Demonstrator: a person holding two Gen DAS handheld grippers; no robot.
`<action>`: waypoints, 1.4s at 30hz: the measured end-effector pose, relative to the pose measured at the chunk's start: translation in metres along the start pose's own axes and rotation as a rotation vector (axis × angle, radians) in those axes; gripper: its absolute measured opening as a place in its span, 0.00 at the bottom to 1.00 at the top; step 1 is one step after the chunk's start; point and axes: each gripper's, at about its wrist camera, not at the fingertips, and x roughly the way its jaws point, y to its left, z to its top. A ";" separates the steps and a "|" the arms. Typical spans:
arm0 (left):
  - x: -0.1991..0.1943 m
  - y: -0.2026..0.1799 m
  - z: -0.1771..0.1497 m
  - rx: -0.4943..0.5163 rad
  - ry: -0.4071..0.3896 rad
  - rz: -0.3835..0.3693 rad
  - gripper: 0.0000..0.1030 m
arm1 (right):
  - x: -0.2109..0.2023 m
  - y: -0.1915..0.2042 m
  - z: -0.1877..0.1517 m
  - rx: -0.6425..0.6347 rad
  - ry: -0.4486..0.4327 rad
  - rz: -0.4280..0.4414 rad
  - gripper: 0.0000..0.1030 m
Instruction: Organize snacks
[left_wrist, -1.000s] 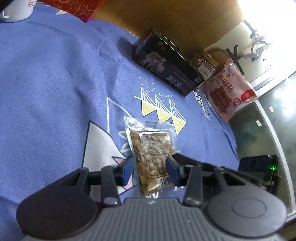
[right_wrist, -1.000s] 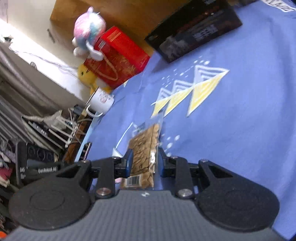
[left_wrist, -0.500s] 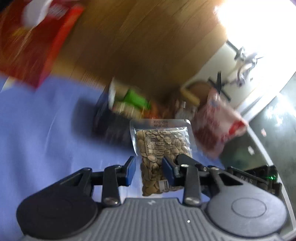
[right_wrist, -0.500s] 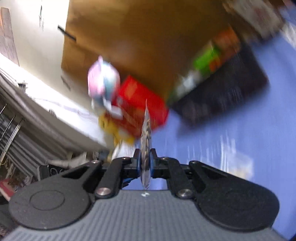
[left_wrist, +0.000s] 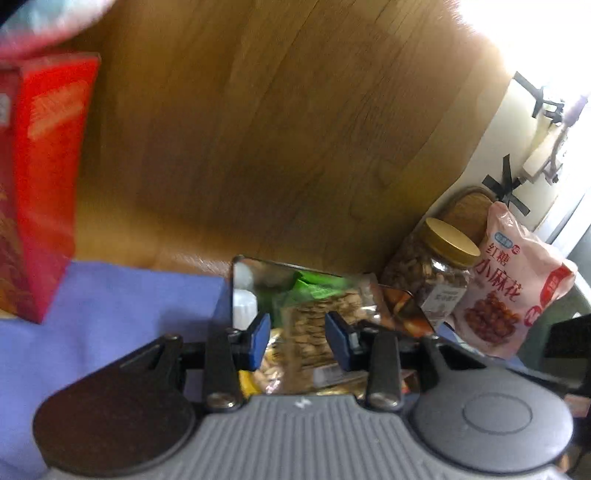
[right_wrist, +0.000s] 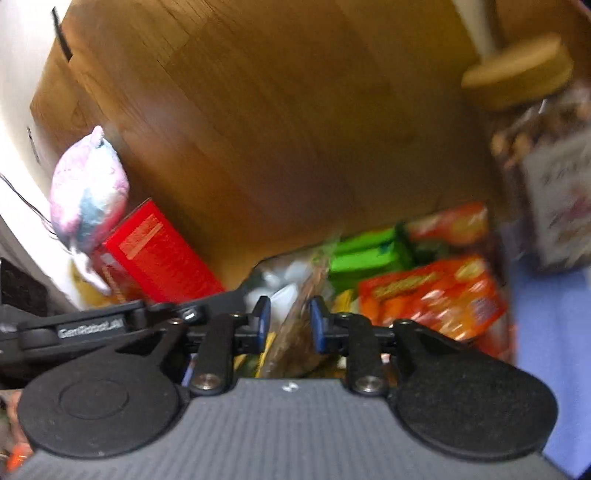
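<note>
The clear packet of seeds (left_wrist: 314, 332) stands upright between both grippers' parted fingers (left_wrist: 260, 334), directly above the dark open box (left_wrist: 236, 280).

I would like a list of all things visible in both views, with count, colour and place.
Seed packet: one, clear, between both jaws, above the box.
Box: one, dark, full of snacks.
Green packs: several, in box.
Orange packs: two, in box.
Jar: one, gold lid, right of box.
Pink bag: one, beside jar.
Red carton: one, left.
Plush toy: one, pastel, above carton.
Cloth: purple, underneath.
Left gripper: open.
Right gripper: open.
</note>
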 end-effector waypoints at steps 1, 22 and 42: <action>-0.007 -0.003 -0.002 0.013 -0.019 0.012 0.32 | -0.012 0.000 -0.002 0.000 -0.040 -0.014 0.28; -0.129 -0.129 -0.178 0.184 -0.033 0.018 0.66 | -0.251 0.037 -0.196 0.100 -0.153 -0.219 0.43; -0.208 -0.170 -0.247 0.271 -0.121 0.124 0.79 | -0.302 0.060 -0.224 -0.025 -0.155 -0.291 0.62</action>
